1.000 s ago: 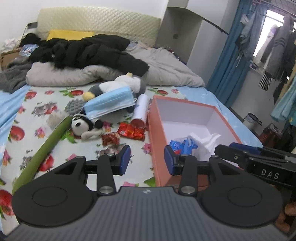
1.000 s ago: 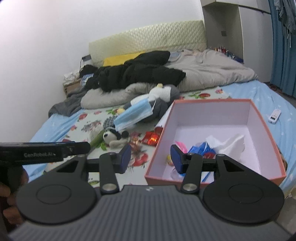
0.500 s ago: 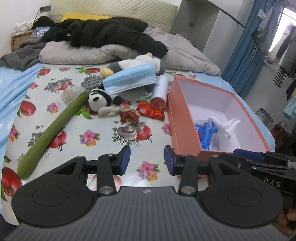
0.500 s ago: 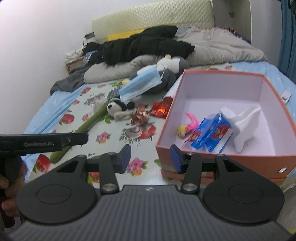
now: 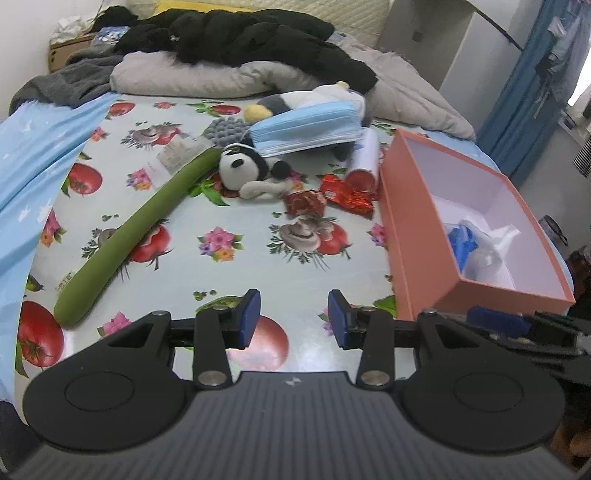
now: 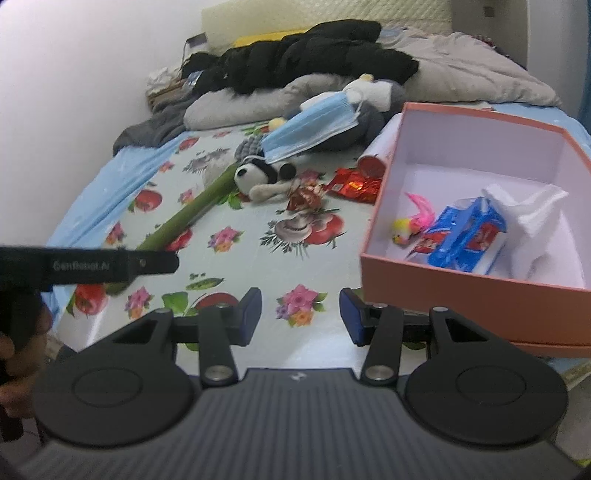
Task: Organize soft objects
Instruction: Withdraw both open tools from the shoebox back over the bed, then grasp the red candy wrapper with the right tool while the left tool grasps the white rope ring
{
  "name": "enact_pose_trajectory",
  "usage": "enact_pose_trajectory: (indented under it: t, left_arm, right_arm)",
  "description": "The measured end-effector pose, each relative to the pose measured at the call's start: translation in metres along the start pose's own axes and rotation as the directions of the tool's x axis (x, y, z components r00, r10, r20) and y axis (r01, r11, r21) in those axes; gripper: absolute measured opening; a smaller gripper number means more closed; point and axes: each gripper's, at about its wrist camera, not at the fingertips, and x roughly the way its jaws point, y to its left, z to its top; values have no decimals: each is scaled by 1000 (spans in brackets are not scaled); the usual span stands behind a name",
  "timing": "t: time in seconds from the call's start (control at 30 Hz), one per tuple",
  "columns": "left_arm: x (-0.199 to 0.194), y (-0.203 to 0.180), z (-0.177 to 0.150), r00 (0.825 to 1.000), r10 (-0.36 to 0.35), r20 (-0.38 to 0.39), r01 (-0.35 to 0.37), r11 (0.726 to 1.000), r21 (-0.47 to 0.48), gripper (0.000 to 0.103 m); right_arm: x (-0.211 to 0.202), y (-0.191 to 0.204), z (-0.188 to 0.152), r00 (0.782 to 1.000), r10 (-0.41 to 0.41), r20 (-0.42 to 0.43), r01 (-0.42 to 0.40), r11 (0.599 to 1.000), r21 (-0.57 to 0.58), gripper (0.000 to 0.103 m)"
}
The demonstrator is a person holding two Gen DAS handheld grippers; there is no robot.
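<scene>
both claws, left gripper (image 5: 291,317) and right gripper (image 6: 301,315), hang spread and empty over the bed (image 5: 236,258); panda (image 5: 255,171) lies far, left of the box (image 6: 476,295), apparently under a mask (image 5: 306,129).

Bed (image 5: 258,254) under floral sheet; quilted cream headboard (image 6: 325,14) against white wall (image 6: 92,55). Grey duvet (image 5: 229,79), black clothing (image 5: 258,37) heaped behind. Blue curtain (image 5: 524,92) beside bright window.
</scene>
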Motion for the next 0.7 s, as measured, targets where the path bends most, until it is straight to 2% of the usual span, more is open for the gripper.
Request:
enact_pose_trajectory:
  t: [0.2, 0.5, 0.7]
  left_arm:
    - [17, 17, 7, 1000, 19, 0, -19, 999, -40, 46]
    - [63, 38, 33, 1000, 5, -22, -7, 997, -81, 46]
    - [99, 63, 56, 1000, -5, -16, 3, 991, -135, 46]
  right_arm:
    - [22, 7, 13, 1000, 15, -19, -16, 999, -28, 50]
    - [67, 18, 45, 997, 64, -44, -65, 997, -31, 49]
    - [109, 24, 64, 996, 43, -81, -46, 998, -30, 49]
